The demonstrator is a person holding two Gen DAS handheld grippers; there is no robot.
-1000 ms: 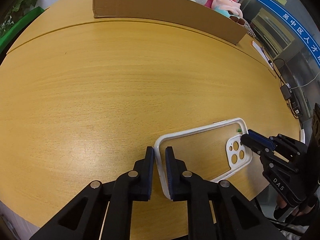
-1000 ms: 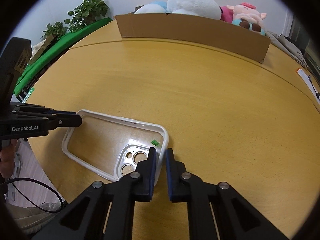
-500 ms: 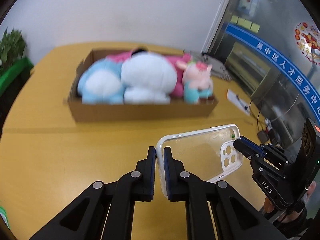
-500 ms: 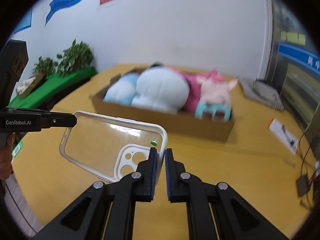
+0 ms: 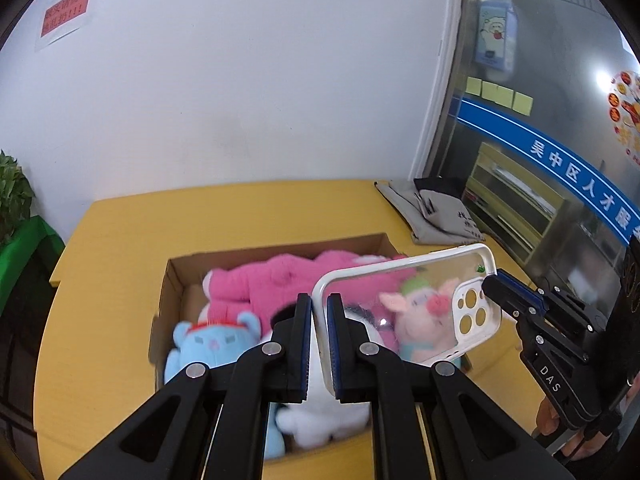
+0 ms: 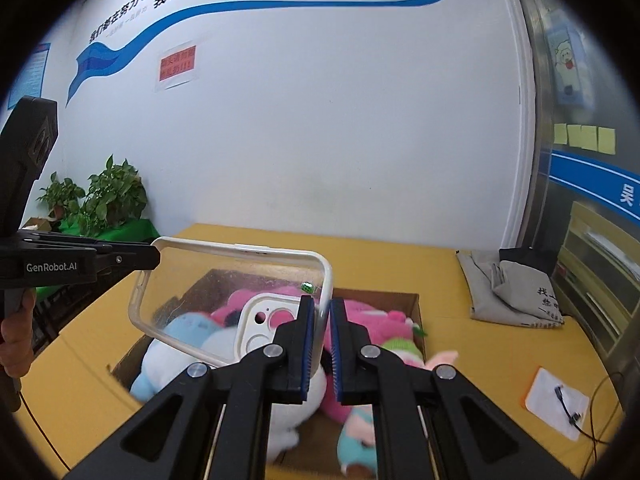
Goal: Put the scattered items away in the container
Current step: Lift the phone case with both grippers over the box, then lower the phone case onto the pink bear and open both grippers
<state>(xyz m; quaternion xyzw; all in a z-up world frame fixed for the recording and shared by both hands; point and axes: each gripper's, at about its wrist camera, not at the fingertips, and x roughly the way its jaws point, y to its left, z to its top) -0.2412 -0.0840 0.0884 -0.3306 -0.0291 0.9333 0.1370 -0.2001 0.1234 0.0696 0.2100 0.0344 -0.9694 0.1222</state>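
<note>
A clear phone case with a white rim (image 5: 404, 276) hangs in the air above the open cardboard box (image 5: 176, 280). My left gripper (image 5: 319, 308) is shut on its plain end. My right gripper (image 6: 322, 312) is shut on the rim at the camera-cutout end; it also shows in the left wrist view (image 5: 490, 284). The case (image 6: 224, 276) is seen over the box (image 6: 400, 300) in the right wrist view too. The box holds several plush toys: pink (image 5: 256, 284), blue (image 5: 212, 340), a pig (image 5: 424, 320) and a white one (image 5: 320, 416).
The box sits on a yellow wooden table (image 5: 120, 220). A grey folded bag (image 6: 508, 288) lies at the far right corner. A white card with a cable (image 6: 556, 400) lies at the right. Potted plants (image 6: 100, 200) stand beyond the left edge.
Both grippers lifted the phone case off the table and carried it forward together; it now hangs over the box of plush toys.
</note>
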